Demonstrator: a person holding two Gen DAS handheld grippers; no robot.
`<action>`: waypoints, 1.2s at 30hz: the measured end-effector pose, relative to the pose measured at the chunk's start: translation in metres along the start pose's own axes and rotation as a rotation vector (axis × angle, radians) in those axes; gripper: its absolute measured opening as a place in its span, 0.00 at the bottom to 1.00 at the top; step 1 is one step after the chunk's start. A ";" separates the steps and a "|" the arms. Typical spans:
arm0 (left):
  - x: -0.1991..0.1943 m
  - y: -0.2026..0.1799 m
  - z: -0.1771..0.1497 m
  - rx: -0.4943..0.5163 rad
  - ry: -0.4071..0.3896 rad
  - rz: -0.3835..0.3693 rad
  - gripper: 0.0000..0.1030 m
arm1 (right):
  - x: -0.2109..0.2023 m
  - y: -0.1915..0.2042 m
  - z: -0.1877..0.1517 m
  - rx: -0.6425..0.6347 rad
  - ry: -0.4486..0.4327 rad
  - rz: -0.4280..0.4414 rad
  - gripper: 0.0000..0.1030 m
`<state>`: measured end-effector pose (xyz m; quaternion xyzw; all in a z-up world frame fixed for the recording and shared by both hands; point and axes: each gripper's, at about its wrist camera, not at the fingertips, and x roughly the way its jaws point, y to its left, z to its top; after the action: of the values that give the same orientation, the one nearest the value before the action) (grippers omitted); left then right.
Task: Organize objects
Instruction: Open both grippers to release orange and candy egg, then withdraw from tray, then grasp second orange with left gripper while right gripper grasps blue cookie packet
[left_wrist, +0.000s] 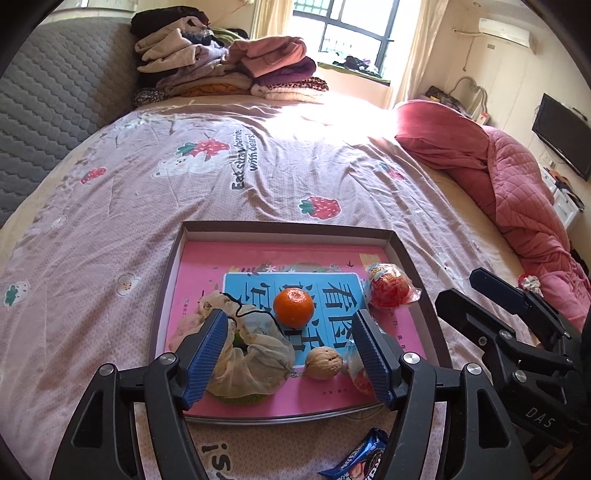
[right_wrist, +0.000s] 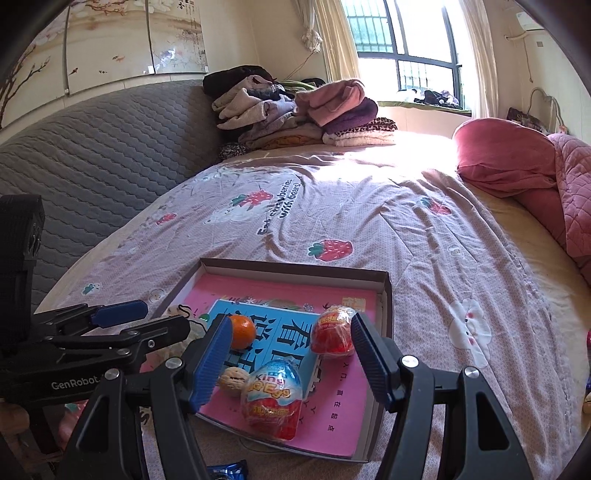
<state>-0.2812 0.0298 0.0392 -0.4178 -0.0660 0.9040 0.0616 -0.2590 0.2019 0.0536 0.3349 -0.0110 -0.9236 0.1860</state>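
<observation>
Lifting both grippers clear looks like the step in hand, since each stands over the shallow brown cardboard tray (left_wrist: 402, 254) with nothing held. Nearest, on the bedsheet just outside the tray's near rim, lies a blue foil snack wrapper (left_wrist: 360, 458), seemingly the next thing to gather. The left gripper (left_wrist: 290, 354) has its blue-padded jaws spread wide, nothing pressed between them; just beyond its left finger, a lumpy translucent mesh drawstring pouch (left_wrist: 255, 354) sits inside the tray. The right gripper (right_wrist: 288, 360) is also wide and empty, above a foil-wrapped red and blue chocolate egg (right_wrist: 273, 398). Beside these, a tan walnut (left_wrist: 325, 362); farther in, a small orange tangerine (left_wrist: 294, 307) and, to its right, a red foil-wrapped egg (left_wrist: 388, 290). To do this well, rise straight, keeping the fingers off the pouch cord, before swinging back to the wrapper, approaching it flat
</observation>
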 end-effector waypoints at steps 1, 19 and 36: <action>-0.004 0.001 -0.001 -0.002 -0.004 0.000 0.70 | -0.005 0.003 0.000 -0.004 -0.005 0.003 0.64; -0.074 0.019 -0.061 0.032 -0.031 0.014 0.71 | -0.064 0.043 -0.038 -0.026 -0.009 0.066 0.64; -0.098 0.048 -0.146 0.029 -0.002 0.072 0.70 | -0.057 0.066 -0.099 -0.115 0.090 0.037 0.64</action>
<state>-0.1097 -0.0239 0.0100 -0.4180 -0.0382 0.9070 0.0352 -0.1346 0.1705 0.0212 0.3646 0.0441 -0.9032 0.2221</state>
